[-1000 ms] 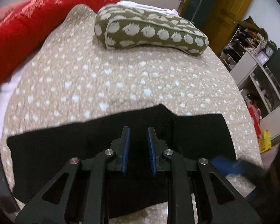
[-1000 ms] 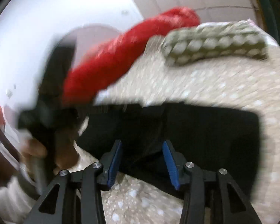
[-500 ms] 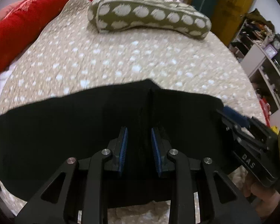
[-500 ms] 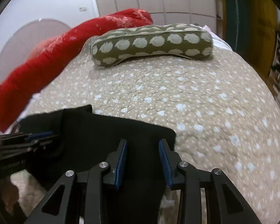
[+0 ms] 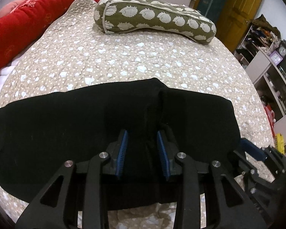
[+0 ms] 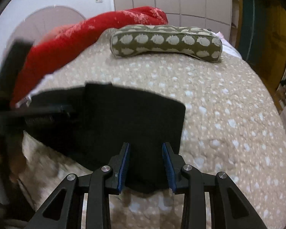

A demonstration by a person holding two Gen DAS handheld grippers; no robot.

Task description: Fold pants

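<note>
Left gripper point(image 5: 143, 148), right gripper point(image 6: 147, 161): jaws parted, grasping nothing, poised over near edge of black pants point(image 5: 76, 126); pants flat on spotted quilt point(image 5: 124, 57); beyond, olive bolster pillow point(image 5: 154, 17), red blanket point(image 5: 28, 17) far left

black tongs point(image 5: 142, 148) – blue ribbed pads point(image 5: 122, 152), silver screws

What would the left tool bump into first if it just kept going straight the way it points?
Probably the black pants: the open left tool already hangs over them, angled down. Past them lies the spotted quilt, then the olive pillow.
</note>
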